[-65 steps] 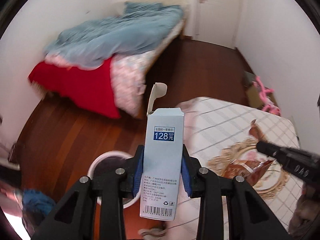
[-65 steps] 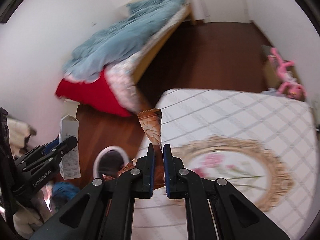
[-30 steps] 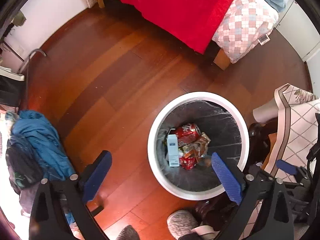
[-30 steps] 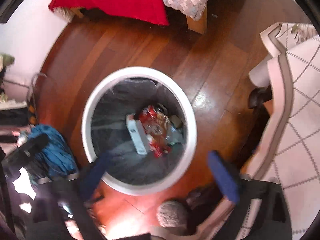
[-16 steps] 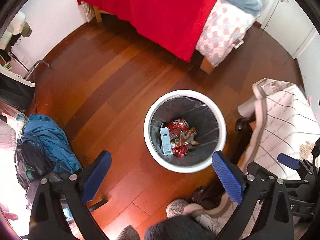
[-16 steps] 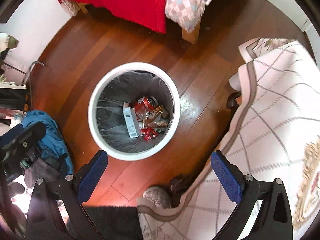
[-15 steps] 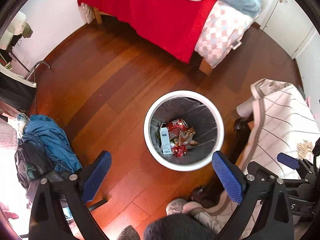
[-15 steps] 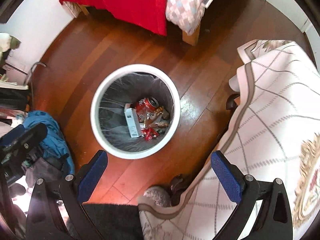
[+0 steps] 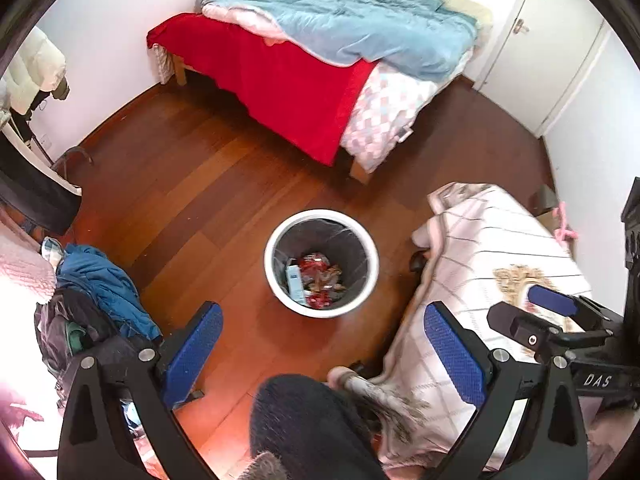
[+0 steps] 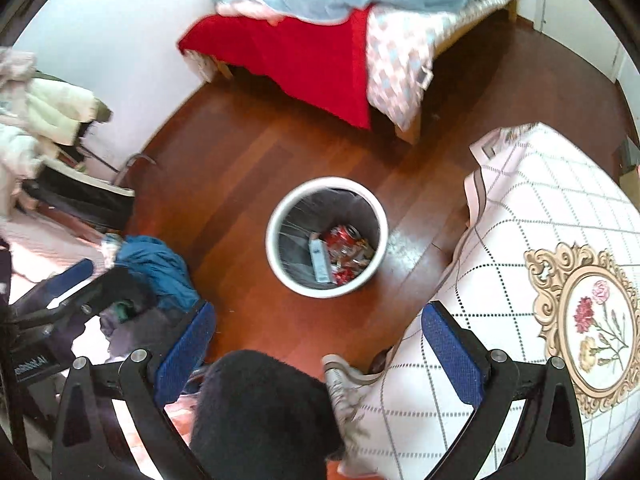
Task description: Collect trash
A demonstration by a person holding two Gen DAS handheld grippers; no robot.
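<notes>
left gripper (image 9: 324,342) jaws wide | right gripper (image 10: 318,338) jaws wide | trash bin (image 9: 273,276) beyond both

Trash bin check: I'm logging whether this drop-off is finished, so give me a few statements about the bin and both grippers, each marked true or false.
1. The left gripper is open and holds nothing. True.
2. The right gripper grips a snack wrapper. False: it is open and holds nothing.
3. A pale blue carton lies inside the trash bin. True.
4. The bin stands on the table. False: it stands on the wooden floor, beside the table.
5. The bin holds no cans. False: a red can lies among the trash.
</notes>
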